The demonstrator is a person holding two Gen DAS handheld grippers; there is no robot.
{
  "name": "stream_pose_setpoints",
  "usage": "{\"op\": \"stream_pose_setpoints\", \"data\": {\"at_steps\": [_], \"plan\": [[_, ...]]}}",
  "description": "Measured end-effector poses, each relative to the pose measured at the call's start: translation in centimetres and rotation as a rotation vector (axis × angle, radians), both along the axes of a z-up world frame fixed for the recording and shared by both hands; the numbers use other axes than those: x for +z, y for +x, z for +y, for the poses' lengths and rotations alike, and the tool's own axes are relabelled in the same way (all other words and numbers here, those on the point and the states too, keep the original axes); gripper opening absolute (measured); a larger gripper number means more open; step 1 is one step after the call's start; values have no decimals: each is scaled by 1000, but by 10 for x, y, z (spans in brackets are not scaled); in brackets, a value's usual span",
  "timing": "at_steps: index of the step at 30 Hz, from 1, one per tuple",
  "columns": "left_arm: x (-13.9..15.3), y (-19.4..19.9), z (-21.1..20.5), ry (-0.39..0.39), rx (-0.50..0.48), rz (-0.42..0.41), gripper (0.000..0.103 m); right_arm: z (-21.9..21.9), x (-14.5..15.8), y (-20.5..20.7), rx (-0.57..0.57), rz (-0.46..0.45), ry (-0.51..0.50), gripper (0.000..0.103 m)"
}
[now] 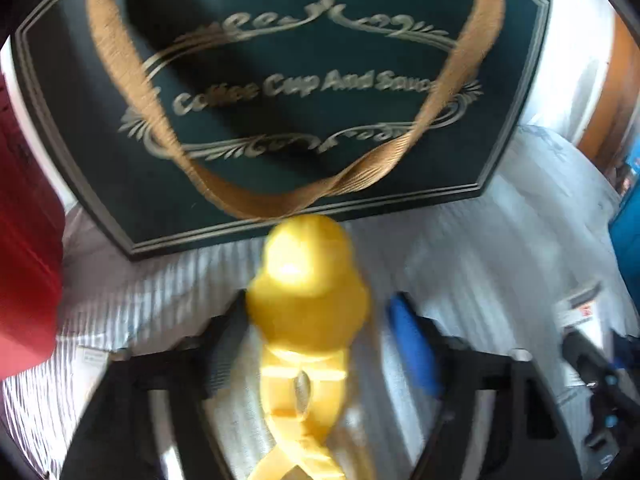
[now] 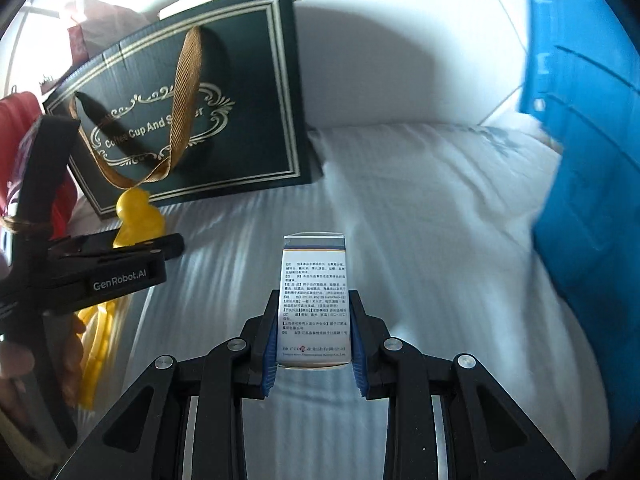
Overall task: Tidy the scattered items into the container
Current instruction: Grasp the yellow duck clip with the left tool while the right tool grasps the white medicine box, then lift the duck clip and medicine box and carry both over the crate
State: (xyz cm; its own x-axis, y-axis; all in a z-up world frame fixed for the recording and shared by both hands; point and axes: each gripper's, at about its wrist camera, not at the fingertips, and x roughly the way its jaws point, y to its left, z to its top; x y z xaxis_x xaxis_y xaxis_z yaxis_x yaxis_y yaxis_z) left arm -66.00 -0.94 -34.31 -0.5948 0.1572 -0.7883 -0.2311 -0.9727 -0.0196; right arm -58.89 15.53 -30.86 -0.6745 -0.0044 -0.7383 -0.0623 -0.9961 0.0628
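A dark green gift box (image 1: 280,80) marked "Coffee Cup And Saucer", with a tan ribbon handle (image 1: 128,92), stands on the white striped bedding; it also shows in the right wrist view (image 2: 224,120). My left gripper (image 1: 320,320) has its fingers apart around a yellow duck-headed plastic toy (image 1: 308,292), which sits between them just in front of the box; I cannot tell if they grip it. From the right wrist view the left gripper (image 2: 132,248) and the toy (image 2: 138,216) are at the left. My right gripper (image 2: 314,340) is shut on a small white medicine box (image 2: 314,300) held above the bedding.
A blue plastic bin (image 2: 580,160) stands at the right edge. A red object (image 1: 24,240) is at the left, beside the gift box. White striped bedding (image 2: 420,220) covers the surface between them. A wall is behind.
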Motion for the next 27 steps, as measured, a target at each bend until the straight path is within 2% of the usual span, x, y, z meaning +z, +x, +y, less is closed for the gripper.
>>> {"op": "stream_pose_setpoints", "data": {"at_steps": [4, 8, 11, 21, 27], "plan": [[4, 12, 10, -48, -1, 22, 55, -9, 1, -2, 16, 5, 6, 29], [24, 37, 13, -82, -13, 73, 55, -12, 20, 4, 20, 30, 13, 29], [51, 59, 5, -45, -4, 96, 55, -14, 42, 15, 23, 63, 21, 29], [164, 133, -8, -21, -3, 239, 55, -38, 157, 77, 35, 227, 54, 29], [239, 201, -10, -3, -31, 349, 55, -51, 240, 142, 17, 333, 95, 29]]}}
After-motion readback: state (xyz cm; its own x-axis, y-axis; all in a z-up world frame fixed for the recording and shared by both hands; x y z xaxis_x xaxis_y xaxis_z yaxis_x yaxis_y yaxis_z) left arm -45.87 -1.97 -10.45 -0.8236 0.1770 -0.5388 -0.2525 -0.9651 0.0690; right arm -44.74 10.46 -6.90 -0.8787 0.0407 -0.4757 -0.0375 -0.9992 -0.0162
